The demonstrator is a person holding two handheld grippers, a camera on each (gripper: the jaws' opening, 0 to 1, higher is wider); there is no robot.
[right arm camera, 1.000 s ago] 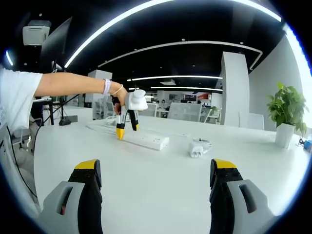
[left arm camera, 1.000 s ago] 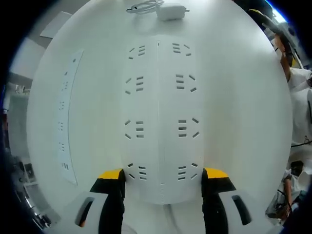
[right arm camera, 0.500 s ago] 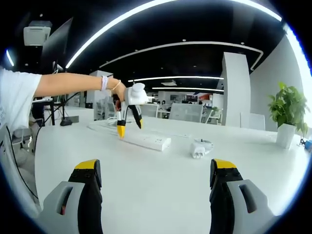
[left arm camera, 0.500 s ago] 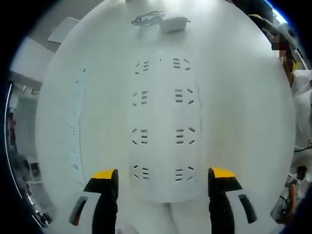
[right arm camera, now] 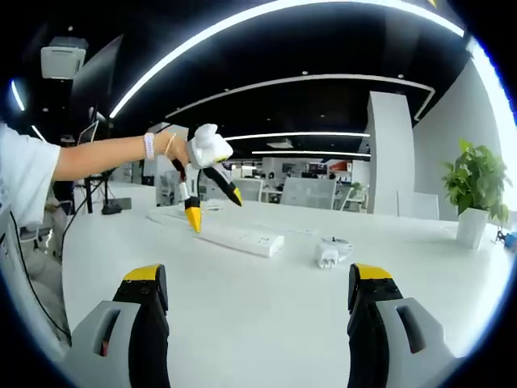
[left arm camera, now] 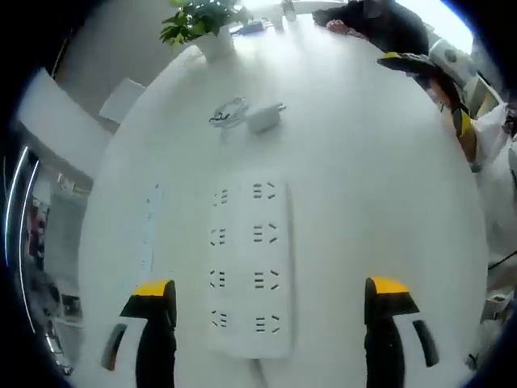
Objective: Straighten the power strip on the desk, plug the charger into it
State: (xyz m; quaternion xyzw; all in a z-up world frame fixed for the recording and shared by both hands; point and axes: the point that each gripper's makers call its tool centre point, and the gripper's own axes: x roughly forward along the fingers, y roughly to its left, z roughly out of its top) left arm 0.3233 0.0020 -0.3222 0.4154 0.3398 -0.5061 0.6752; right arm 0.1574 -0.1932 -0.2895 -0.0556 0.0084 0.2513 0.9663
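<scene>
The white power strip [left arm camera: 242,267] lies flat on the white desk [left arm camera: 371,202], straight below my left gripper [left arm camera: 270,286], which hangs open above its near end without touching it. Beyond the strip's far end lies the white charger [left arm camera: 264,119] with its coiled cable [left arm camera: 229,113]. In the right gripper view the power strip [right arm camera: 242,240] sits mid-desk with the charger [right arm camera: 327,252] to its right. There a hand holds the left gripper [right arm camera: 215,208] tilted above the strip's left end. My right gripper [right arm camera: 258,275] stands open low over bare desk, well short of both.
A potted plant [right arm camera: 475,190] stands at the desk's far right, and the same plant [left arm camera: 206,20] sits past the charger. A second long white strip [left arm camera: 149,234] lies along the desk's left side. A person [left arm camera: 485,137] stands at the right edge.
The left gripper's jaws have spread away from the power strip's sides and the gripper has risen and tilted. The strip stays flat on the desk. The right gripper has not moved.
</scene>
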